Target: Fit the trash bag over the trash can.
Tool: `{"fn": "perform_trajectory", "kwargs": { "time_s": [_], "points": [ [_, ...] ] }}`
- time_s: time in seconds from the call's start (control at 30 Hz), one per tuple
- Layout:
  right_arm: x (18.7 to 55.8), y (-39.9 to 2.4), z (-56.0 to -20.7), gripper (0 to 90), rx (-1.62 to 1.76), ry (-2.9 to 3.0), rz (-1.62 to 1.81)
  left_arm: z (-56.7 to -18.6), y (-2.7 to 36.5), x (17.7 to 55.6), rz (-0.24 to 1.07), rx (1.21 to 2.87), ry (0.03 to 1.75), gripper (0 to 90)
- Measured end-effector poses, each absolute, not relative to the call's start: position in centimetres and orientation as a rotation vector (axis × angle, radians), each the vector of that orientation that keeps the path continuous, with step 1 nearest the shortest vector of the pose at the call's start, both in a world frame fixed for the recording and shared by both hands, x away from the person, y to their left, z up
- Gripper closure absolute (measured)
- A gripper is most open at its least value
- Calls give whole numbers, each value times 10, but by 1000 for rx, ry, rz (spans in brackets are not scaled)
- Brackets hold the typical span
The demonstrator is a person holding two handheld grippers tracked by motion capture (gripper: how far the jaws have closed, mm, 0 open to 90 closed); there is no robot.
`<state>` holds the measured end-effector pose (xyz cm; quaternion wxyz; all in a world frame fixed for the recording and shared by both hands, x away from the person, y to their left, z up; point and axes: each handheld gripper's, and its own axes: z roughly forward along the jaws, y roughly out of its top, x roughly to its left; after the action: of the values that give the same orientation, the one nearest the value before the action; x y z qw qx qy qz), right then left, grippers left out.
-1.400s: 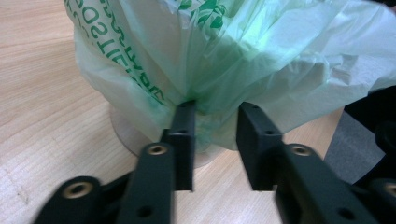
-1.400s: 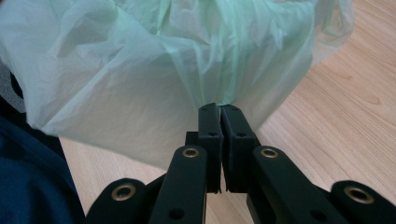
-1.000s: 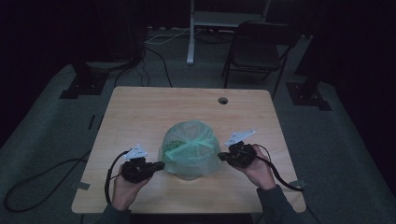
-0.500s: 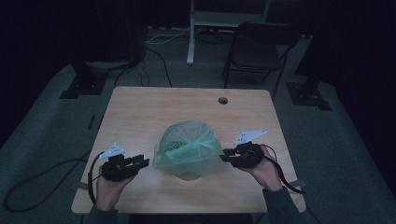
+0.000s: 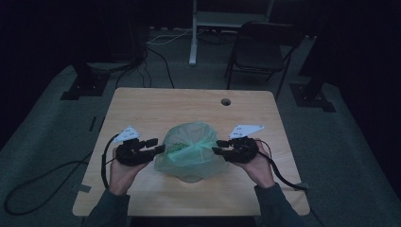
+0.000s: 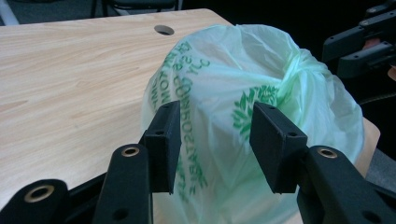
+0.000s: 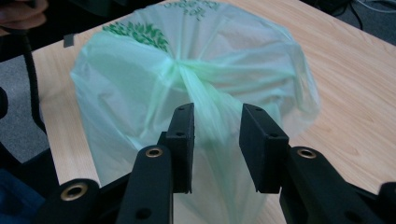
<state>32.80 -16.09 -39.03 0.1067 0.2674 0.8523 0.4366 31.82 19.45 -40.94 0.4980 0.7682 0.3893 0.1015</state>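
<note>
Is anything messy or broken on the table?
Nothing stands out. The green plastic bag sits knotted and whole in the middle of the table, with nothing spilled around it.

A: Bag (image 6: 261,88) is thin plastic film, pale green, translucent, crinkled, slight sheen, darker green print on it.

B: Agreed. The gathered twist at its top (image 7: 187,70) looks creased and tighter, same film.

A: Table (image 5: 156,104) is light wood-grain, smooth, matt to satin, probably laminate; cannot tell for sure.

B: Left gripper (image 6: 215,140) has black jaws, hard plastic look, matt, with brass-coloured metal rivets.

A: Right gripper (image 7: 215,144) is the same: matt black, flat smooth pad faces, shiny ringed rivets.

B: Cable (image 5: 279,170) is black, rubbery, smooth. Chair (image 5: 257,52) in the high view has a dark metal frame; seat material too dim to tell.

A: Floor (image 5: 42,127) looks like matt grey carpet.
</note>
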Motion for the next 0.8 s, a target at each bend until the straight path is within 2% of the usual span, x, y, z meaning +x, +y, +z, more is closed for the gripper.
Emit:
{"fn": "perform_trajectory", "kwargs": {
  "time_s": [0.3,0.57,0.8],
  "points": [
    [331,-144,-388,639,726,2521,1244,-403,170,338,286,1937,911,525],
    [336,-136,-394,658,714,2538,1163,-408,157,347,329,2009,975,525],
    [334,-136,-395,855,707,2536,1115,-407,163,347,352,1968,1018,744]
  ]
}}
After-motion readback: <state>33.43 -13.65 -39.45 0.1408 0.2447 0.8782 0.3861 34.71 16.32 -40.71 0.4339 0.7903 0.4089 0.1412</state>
